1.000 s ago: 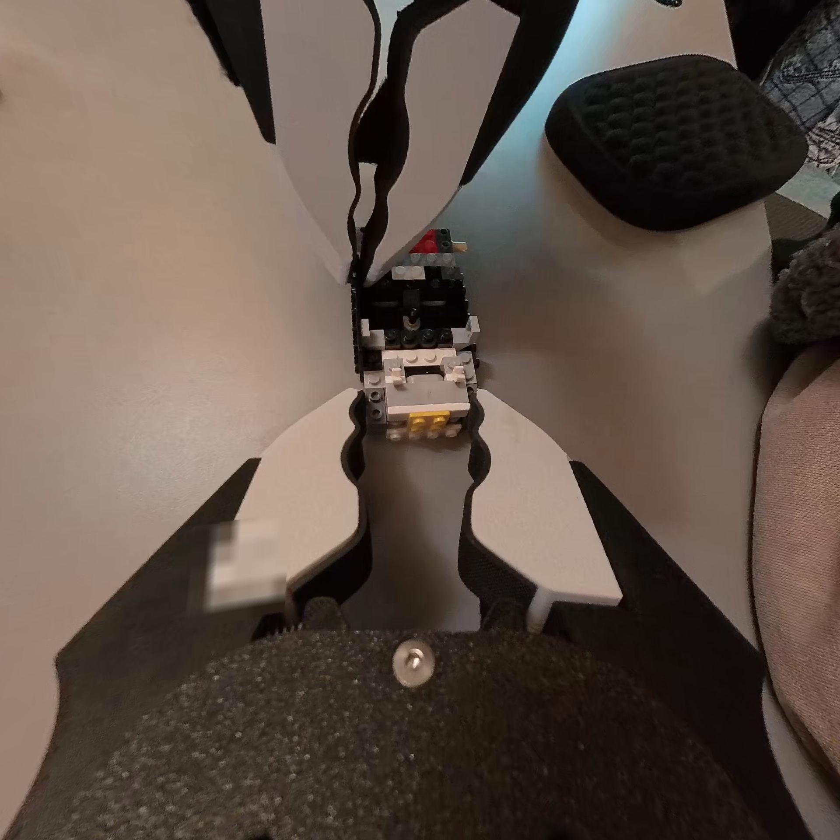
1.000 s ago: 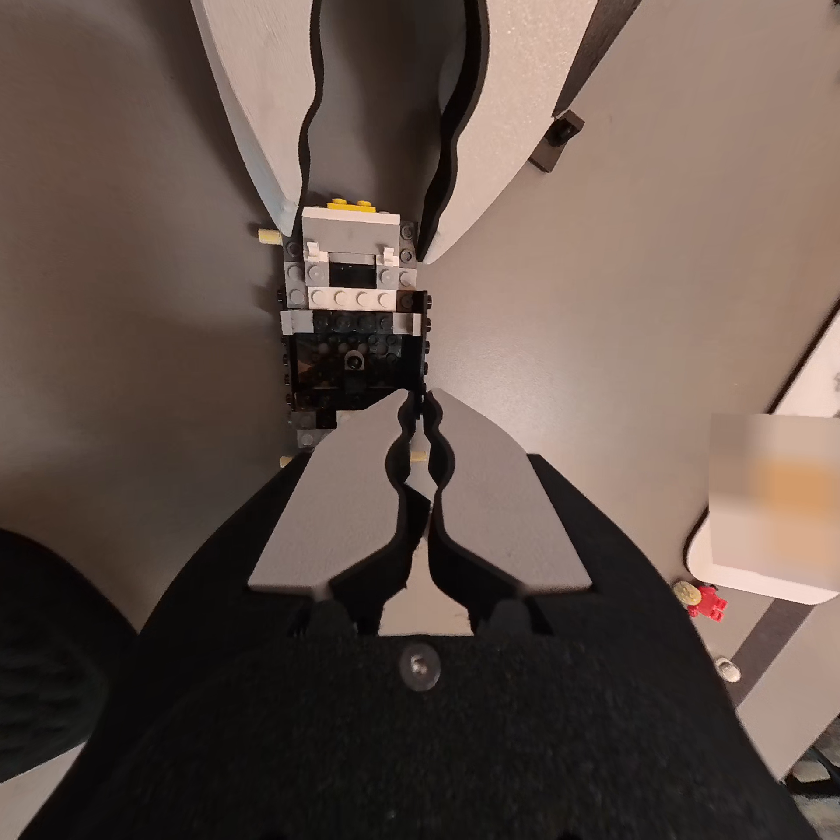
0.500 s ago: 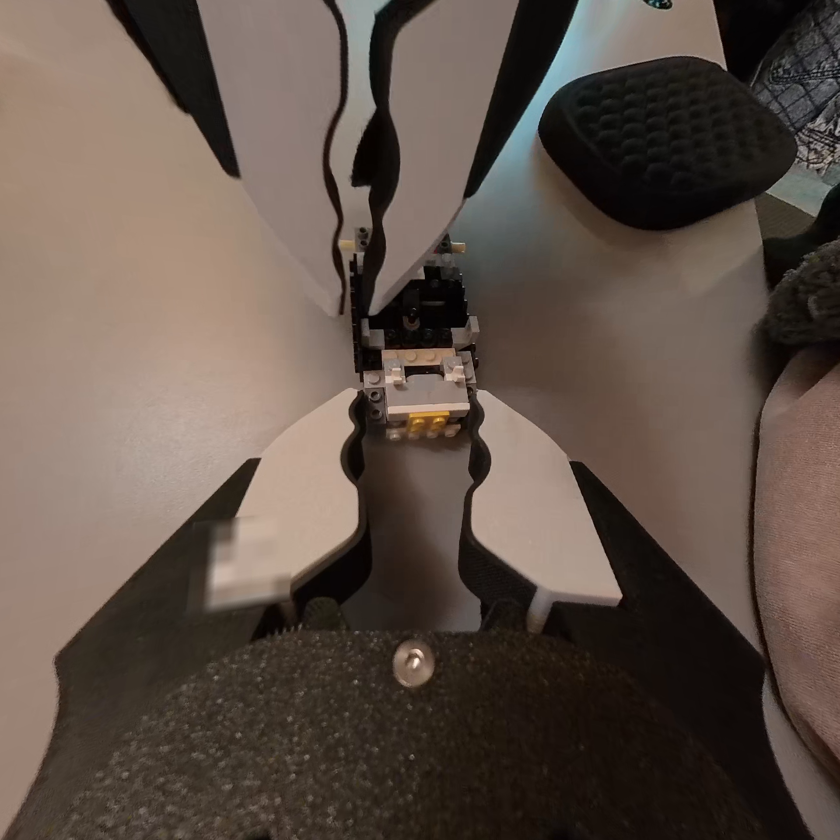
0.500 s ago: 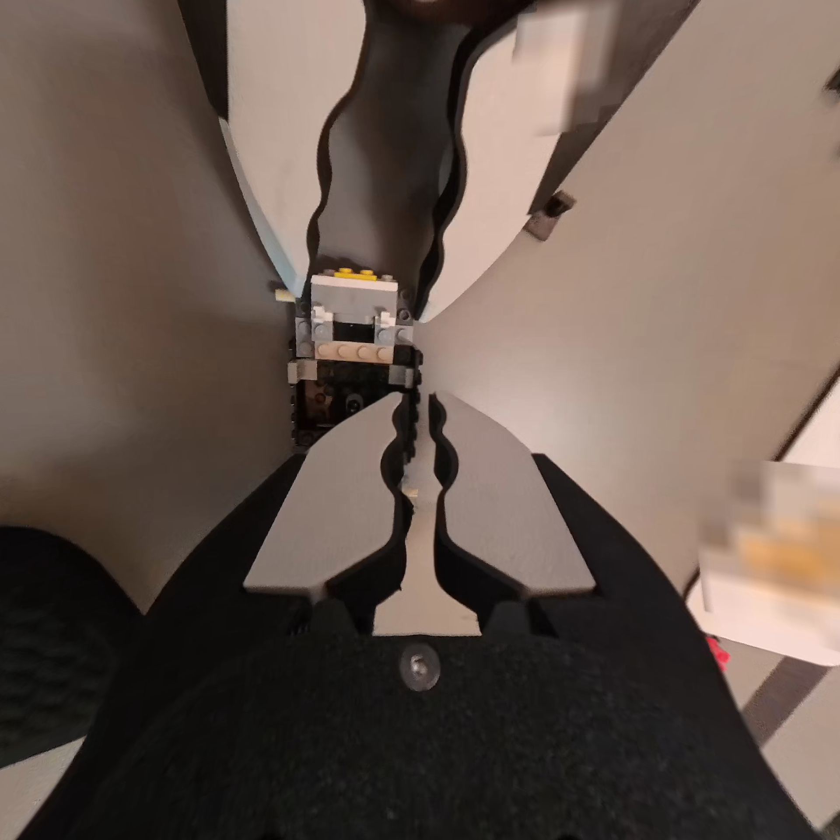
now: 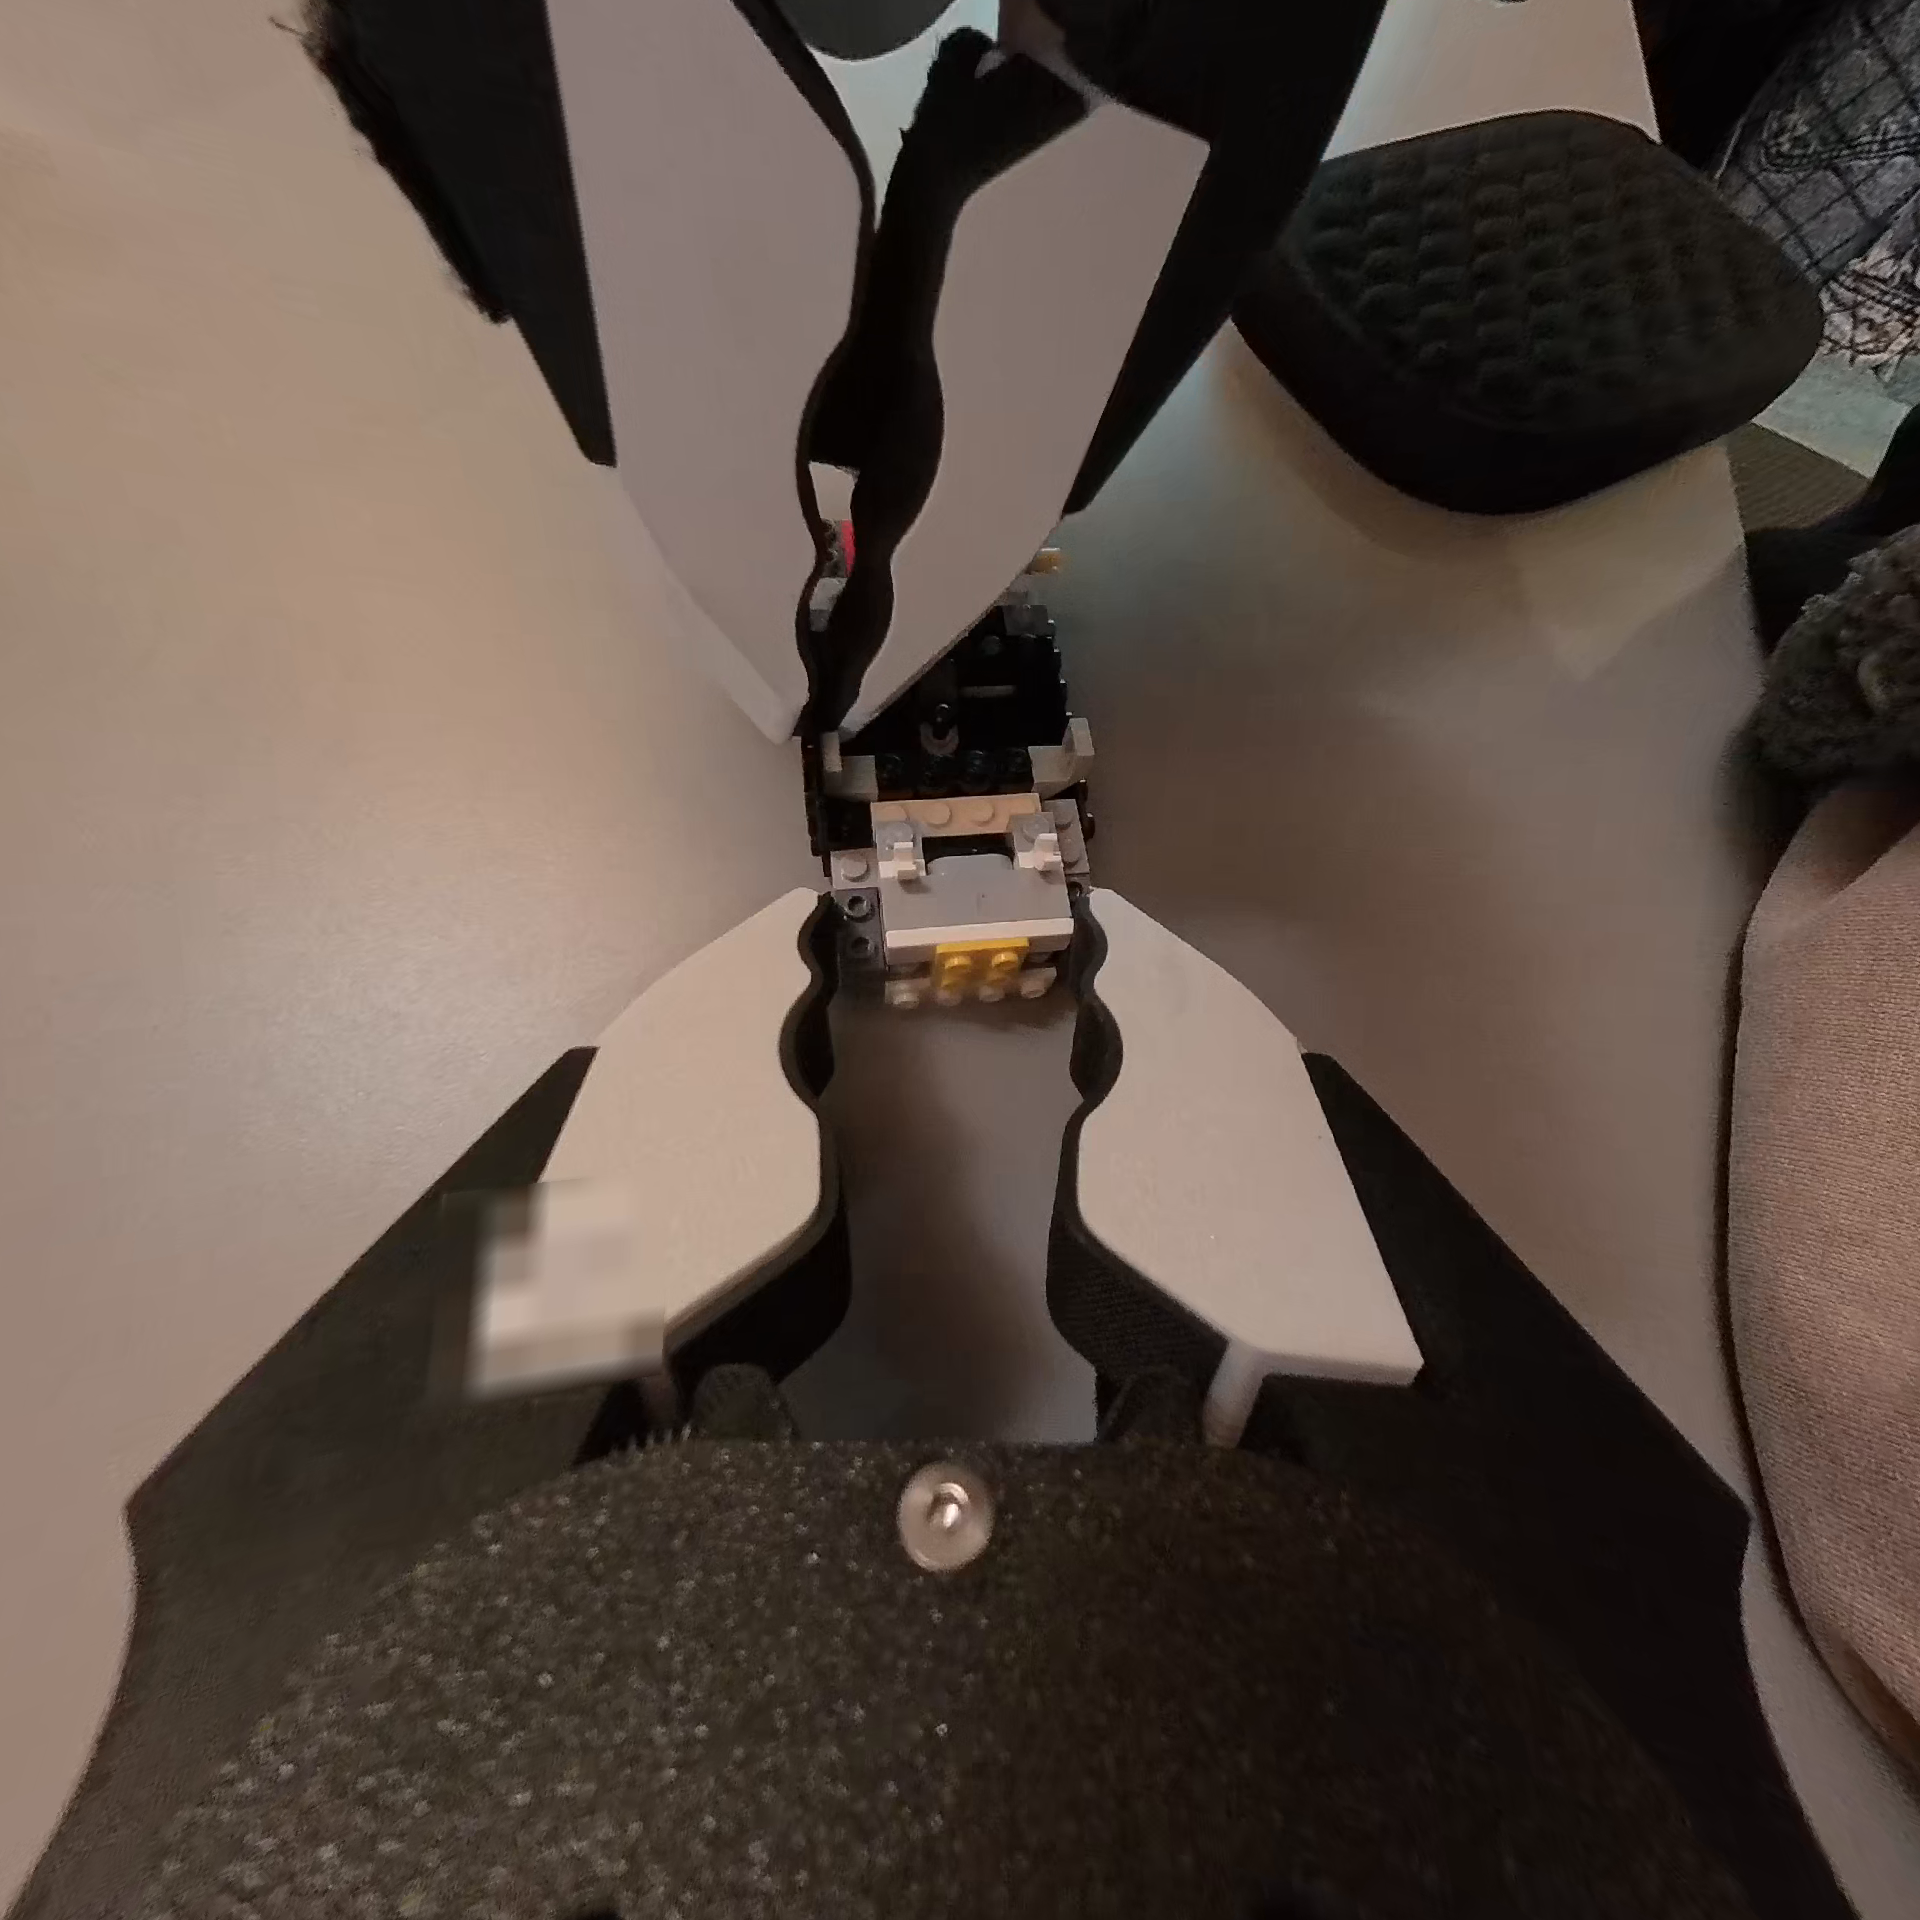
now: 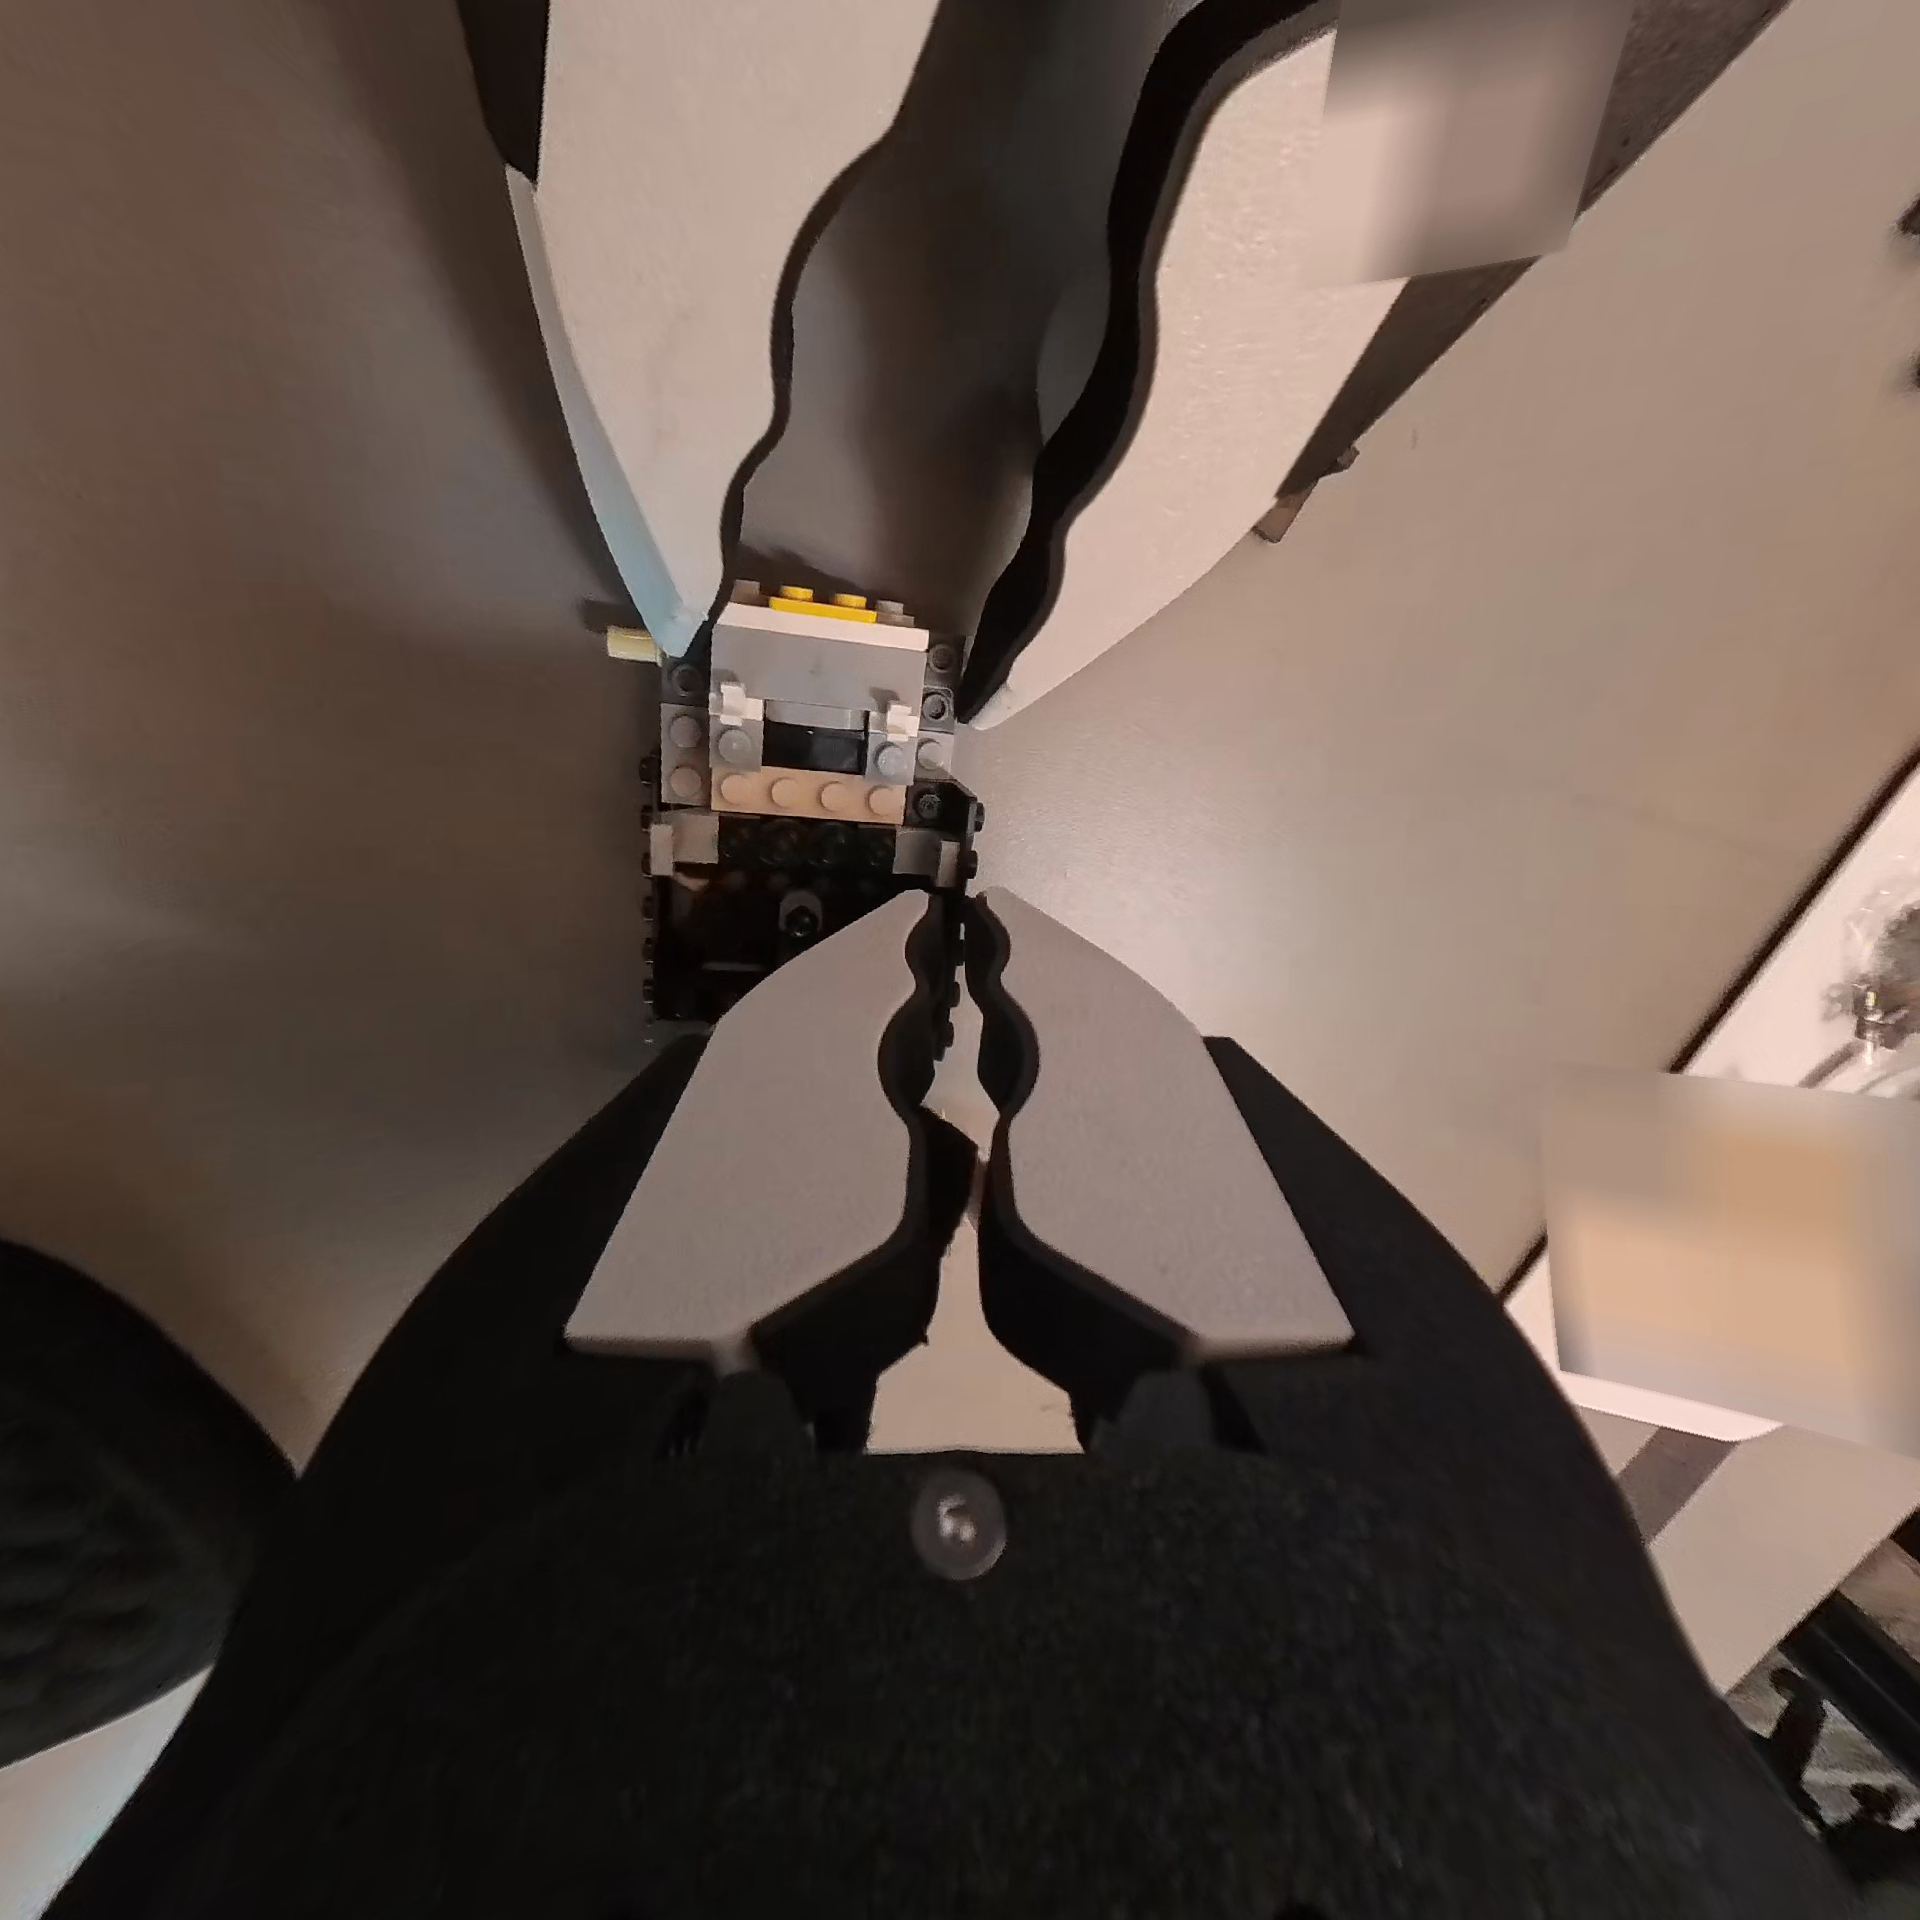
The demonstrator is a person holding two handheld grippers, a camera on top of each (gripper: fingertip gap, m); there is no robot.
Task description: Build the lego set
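lego model (image 5: 961,831): small grey, black and white build, yellow studs at one end, sitting on the pale table (image 5: 312,623); also showing in the right wrist view (image 6: 810,727), sitting between the two grippers
left gripper (image 5: 951,935): fingers spread wide, tips sitting on either side of the model's grey and yellow end, black pads just beside or touching the side bricks; cannot tell if it is actually squeezing
left gripper seen from right wrist view (image 6: 831,644): coming in from the top of the frame, white fingertips flanking the yellow-studded end
right gripper (image 6: 951,909): fingers nearly pressed together, only a thin gap left, tips reaching over the black end of the model by its right edge; a thin black studded strip is showing in the gap, cannot tell if it is being pinched
right gripper seen from left wrist view (image 5: 826,717): coming down from the top, tips almost closed, meeting the far black end of the model at its left corner
model layout: yellow studs nearest the left gripper, then a grey sloped block with two white clips, a tan stud row, black section farthest, under the right gripper's tips
red piece (image 5: 847,545): small bit peeking behind the right gripper's fingers, mostly hidden
black cushion (image 5: 1538,312): textured, lying on the table at upper right of the left wrist view, well apart from the model
tan fabric (image 5: 1829,1247): filling the right edge, left wrist view
white tray (image 6: 1766,1039): at the right edge of the right wrist view, partly blurred over
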